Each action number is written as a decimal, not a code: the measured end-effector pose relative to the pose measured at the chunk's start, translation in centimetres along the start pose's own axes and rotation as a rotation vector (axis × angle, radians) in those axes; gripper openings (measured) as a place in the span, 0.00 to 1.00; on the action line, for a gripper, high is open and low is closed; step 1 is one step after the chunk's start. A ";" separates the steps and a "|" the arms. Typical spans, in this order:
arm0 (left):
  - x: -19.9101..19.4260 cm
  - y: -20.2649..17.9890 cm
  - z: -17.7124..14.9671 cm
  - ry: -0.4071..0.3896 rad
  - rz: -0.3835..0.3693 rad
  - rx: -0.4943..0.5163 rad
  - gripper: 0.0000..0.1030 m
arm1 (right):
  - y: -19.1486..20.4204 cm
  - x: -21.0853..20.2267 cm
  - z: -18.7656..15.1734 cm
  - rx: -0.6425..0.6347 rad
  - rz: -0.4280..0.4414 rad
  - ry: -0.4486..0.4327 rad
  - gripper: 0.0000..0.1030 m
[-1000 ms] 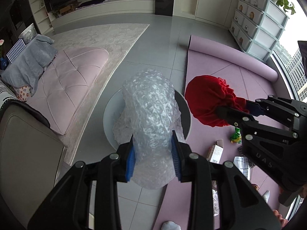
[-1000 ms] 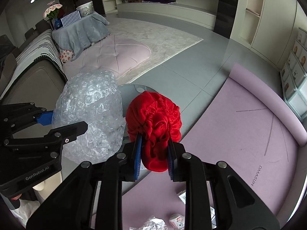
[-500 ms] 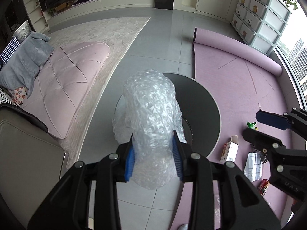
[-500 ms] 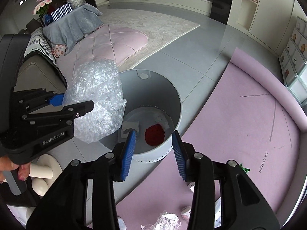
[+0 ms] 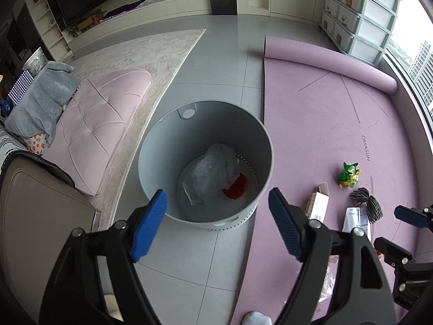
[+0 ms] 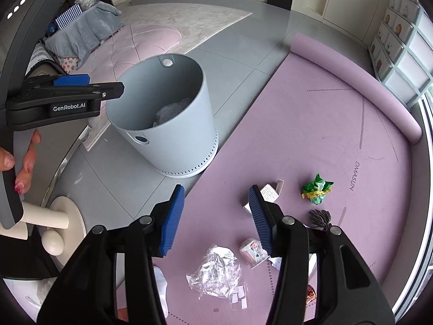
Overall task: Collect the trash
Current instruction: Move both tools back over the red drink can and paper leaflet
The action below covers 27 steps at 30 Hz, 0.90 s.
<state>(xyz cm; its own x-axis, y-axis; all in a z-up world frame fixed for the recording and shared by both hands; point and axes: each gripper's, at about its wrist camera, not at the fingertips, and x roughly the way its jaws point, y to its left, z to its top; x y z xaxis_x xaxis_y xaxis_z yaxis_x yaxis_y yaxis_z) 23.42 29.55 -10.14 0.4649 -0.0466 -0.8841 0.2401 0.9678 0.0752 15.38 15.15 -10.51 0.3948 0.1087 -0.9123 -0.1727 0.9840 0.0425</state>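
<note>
The grey round bin (image 5: 173,124) stands on the tiles by the mat; it also shows in the right wrist view (image 6: 186,124). Inside lie the bubble wrap (image 5: 216,165) and the red cloth (image 5: 236,187). My left gripper (image 5: 216,222) is open and empty above the bin's near rim. My right gripper (image 6: 215,216) is open and empty above the mat. Loose trash lies on the mat: a green wrapper (image 6: 316,188), a small white box (image 6: 266,193), a dark spiky ball (image 6: 320,216), a pink carton (image 6: 251,252) and crumpled clear plastic (image 6: 216,270).
The purple mat (image 6: 338,124) has a rolled far edge. A pink cushion (image 5: 108,113) and a pale rug (image 5: 151,54) lie left of the bin. A drawer unit (image 5: 357,13) stands at the back right. A beige stand (image 6: 62,224) is at the left.
My left gripper opened and the bubble wrap dropped into the bin beside the red cloth. My right gripper, which had let go of the cloth, swung away over the mat.
</note>
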 end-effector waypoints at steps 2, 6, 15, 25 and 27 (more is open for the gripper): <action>-0.5 -2.4 -0.9 0.016 -0.031 0.023 0.75 | -1.6 -0.6 -1.6 0.034 -0.018 0.007 0.49; -0.8 -7.5 -3.0 0.051 -0.094 0.070 0.75 | -5.2 -1.3 -5.2 0.113 -0.070 0.030 0.49; -0.1 -18.9 -7.0 0.118 -0.217 0.162 0.75 | -13.4 -2.2 -14.6 0.371 -0.210 0.074 0.53; 4.7 -30.3 -11.0 0.165 -0.288 0.245 0.75 | -20.9 0.4 -25.0 0.625 -0.299 0.130 0.59; 6.2 -32.4 -11.9 0.173 -0.298 0.262 0.75 | -21.9 1.8 -26.9 0.665 -0.310 0.145 0.59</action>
<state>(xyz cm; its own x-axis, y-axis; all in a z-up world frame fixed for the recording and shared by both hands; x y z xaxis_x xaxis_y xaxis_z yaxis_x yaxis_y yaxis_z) 8.41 0.80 -23.54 0.1983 -0.2508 -0.9475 0.5612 0.8216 -0.1001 -4.42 -9.98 -24.09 0.2061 -0.1616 -0.9651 0.5272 0.8492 -0.0296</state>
